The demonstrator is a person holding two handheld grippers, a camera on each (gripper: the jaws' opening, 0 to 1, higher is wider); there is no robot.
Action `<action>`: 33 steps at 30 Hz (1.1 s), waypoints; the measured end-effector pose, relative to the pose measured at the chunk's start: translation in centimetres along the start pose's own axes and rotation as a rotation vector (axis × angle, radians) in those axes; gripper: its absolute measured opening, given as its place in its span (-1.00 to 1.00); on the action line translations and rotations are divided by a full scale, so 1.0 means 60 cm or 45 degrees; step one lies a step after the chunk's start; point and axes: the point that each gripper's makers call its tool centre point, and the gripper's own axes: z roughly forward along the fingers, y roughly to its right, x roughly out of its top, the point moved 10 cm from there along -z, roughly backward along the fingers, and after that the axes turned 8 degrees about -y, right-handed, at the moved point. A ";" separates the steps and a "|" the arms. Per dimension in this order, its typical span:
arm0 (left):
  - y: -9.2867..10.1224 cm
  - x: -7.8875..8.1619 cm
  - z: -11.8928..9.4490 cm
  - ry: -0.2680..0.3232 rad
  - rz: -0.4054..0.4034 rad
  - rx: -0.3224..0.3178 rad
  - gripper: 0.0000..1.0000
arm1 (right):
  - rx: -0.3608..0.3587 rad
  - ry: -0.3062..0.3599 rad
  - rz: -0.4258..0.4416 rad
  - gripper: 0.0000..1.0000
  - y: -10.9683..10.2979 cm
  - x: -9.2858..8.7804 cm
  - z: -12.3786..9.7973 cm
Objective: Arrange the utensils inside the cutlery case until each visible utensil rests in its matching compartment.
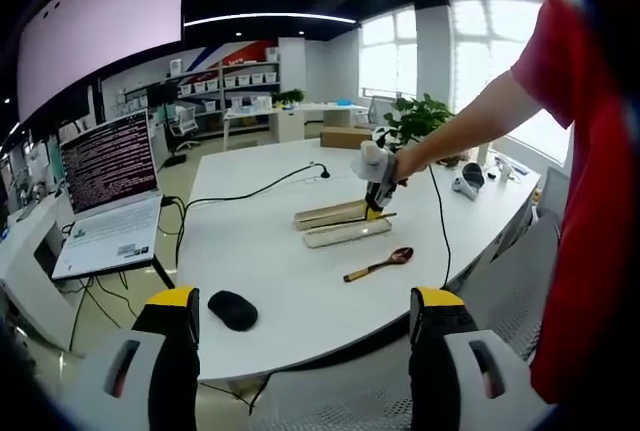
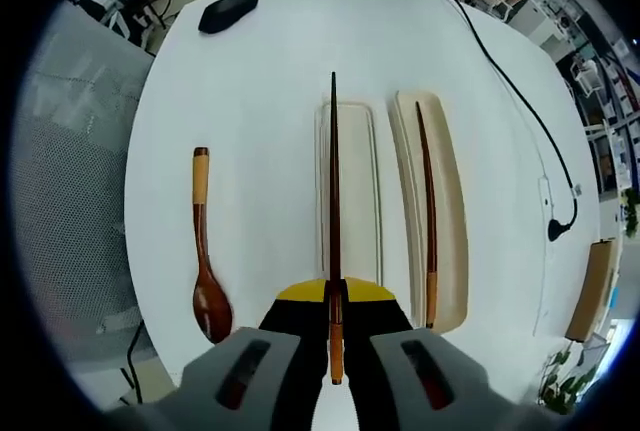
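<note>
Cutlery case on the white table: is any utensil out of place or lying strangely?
Yes. The spoon lies on the bare table, apart from the case. One chopstick rests in the right tray; its mate is held in the right gripper above the left tray.

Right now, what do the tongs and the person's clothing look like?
Left tongs: grey bodies, black jaws, yellow-capped tips, a dark slot on each side. Right tongs: same grey, black and yellow build. The person wears a red short sleeve and a white glove.
</note>
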 end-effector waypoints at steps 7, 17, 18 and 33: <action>-0.004 0.005 -0.001 0.001 0.000 0.009 0.78 | -0.013 -0.003 0.010 -1.00 0.017 -0.005 -0.003; -0.006 0.005 0.003 -0.014 0.004 0.011 0.78 | -0.038 -0.002 -0.001 -0.99 0.049 -0.002 -0.015; -0.006 0.006 0.004 -0.013 0.004 0.010 0.78 | -0.042 -0.002 -0.004 -0.99 0.052 -0.003 -0.015; -0.007 0.006 0.007 -0.032 -0.001 0.011 0.78 | -0.074 0.013 0.002 -0.99 0.076 0.005 -0.026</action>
